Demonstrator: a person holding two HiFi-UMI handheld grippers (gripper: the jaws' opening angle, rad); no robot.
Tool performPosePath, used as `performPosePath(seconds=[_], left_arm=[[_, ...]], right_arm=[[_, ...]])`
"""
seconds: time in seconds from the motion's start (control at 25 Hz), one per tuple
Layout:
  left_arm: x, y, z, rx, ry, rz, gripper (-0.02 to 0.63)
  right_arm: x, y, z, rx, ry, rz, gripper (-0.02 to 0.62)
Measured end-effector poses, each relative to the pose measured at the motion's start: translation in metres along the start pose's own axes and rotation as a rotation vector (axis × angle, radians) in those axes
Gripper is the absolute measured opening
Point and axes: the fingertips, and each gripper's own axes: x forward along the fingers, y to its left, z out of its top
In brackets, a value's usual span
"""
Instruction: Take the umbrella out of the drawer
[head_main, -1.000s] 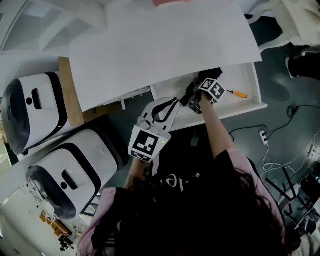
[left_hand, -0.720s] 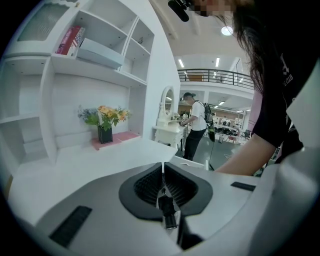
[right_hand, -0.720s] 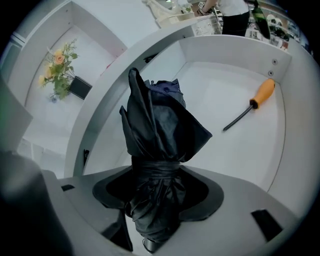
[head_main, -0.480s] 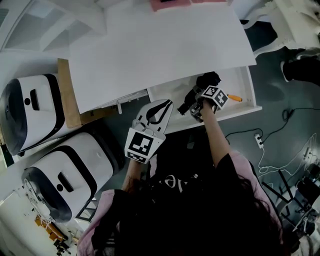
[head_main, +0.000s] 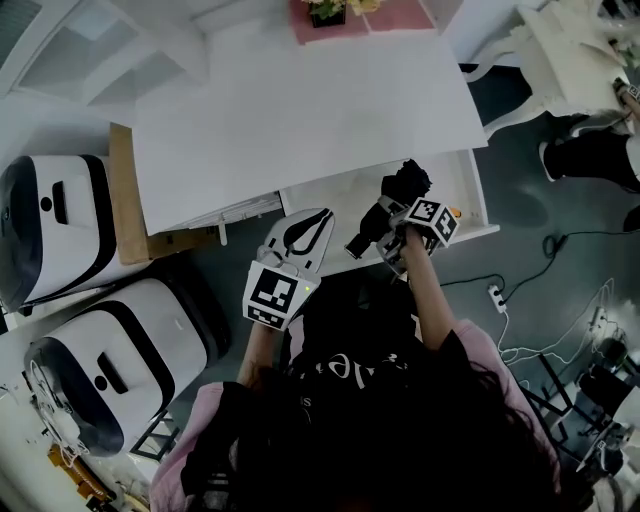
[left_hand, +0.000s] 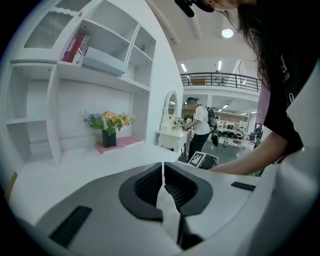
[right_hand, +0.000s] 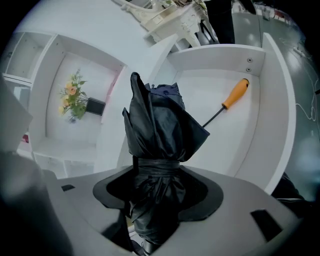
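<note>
A folded black umbrella (right_hand: 160, 135) is clamped in my right gripper (right_hand: 157, 192), whose jaws press on its strapped middle. The canopy end points out over the open white drawer (right_hand: 280, 115). In the head view the umbrella (head_main: 403, 185) hangs above the drawer (head_main: 472, 200), its handle end toward the drawer front, with the right gripper (head_main: 395, 228) round it. My left gripper (head_main: 305, 225) hovers at the drawer's front left corner. Its jaws are shut with nothing between them (left_hand: 163, 182).
An orange-handled screwdriver (right_hand: 235, 95) lies on the drawer floor. The white desk top (head_main: 300, 110) overhangs the drawer, with a flower vase (left_hand: 108, 131) at its back. Two white-and-black machines (head_main: 60, 225) stand left. A power strip (head_main: 497, 297) with cable lies on the floor.
My right gripper has drawn the umbrella back from deep in the drawer toward its front edge. The left gripper stays shut at the same spot beside the drawer.
</note>
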Motion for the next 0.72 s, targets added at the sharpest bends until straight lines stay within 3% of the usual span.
performPosePath(seconds=[0.2, 0.56, 0.72], left_arm=[[0.001, -0.012, 0.009, 0.0, -0.022, 0.01, 0.023], [-0.002, -0.045, 0.028, 0.002, -0.046, 0.079, 0.023], [0.0, -0.07, 0.028, -0.038, -0.038, 0.119, 0.023]], right_arm=[[-0.036, 0.009, -0.002, -0.111, 0.017, 0.028, 0.278], [-0.114, 0.041, -0.012, -0.278, 0.068, 0.194, 0.278], [-0.15, 0.044, -0.013, -0.394, 0.076, 0.231, 0.278]])
